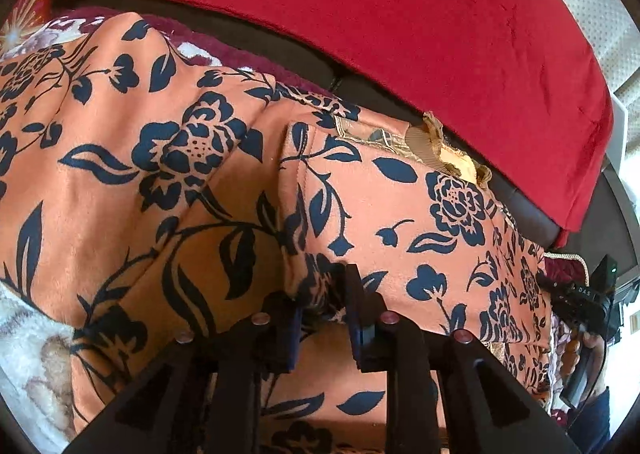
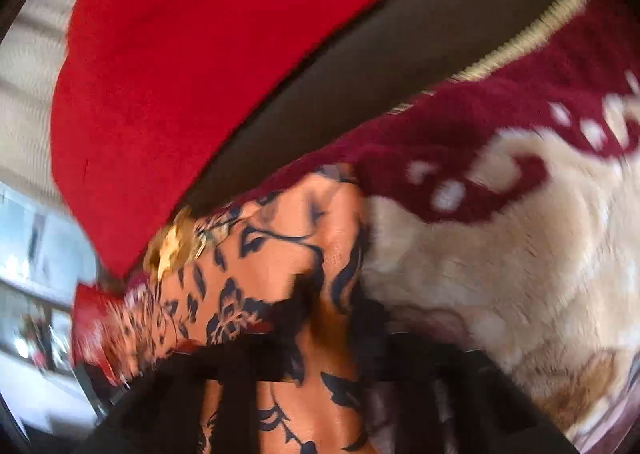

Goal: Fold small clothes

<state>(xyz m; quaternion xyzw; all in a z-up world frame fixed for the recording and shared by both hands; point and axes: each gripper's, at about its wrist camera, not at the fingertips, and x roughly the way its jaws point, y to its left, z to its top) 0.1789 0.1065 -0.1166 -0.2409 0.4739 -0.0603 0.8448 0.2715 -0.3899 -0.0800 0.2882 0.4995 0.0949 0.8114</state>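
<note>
Folding is under way on an orange garment (image 1: 400,205) printed with dark blue flowers, which is spread over a cream and maroon fleece blanket (image 2: 500,246) in front of a red cushion (image 1: 360,13). One panel of the garment is already laid over the rest, its stitched edge running down the middle of the left wrist view.

The left gripper (image 1: 324,294) is set low at the near edge of the garment with its jaws narrow, and a bunched fold of the orange cloth is seen between the pads; whether the pads press on it cannot be told for certain. The right gripper (image 2: 332,318) is blurred, but its jaws are drawn almost together and orange cloth appears to be pinched between them, near the garment's gold-trimmed corner (image 2: 176,242).

The step in hand is judged to be the gripping of an edge for another fold. Next, the held cloth would need to be lifted clear and carried across the garment with both grips kept level, so that edges are matched and no wrinkle is dragged in.
</note>
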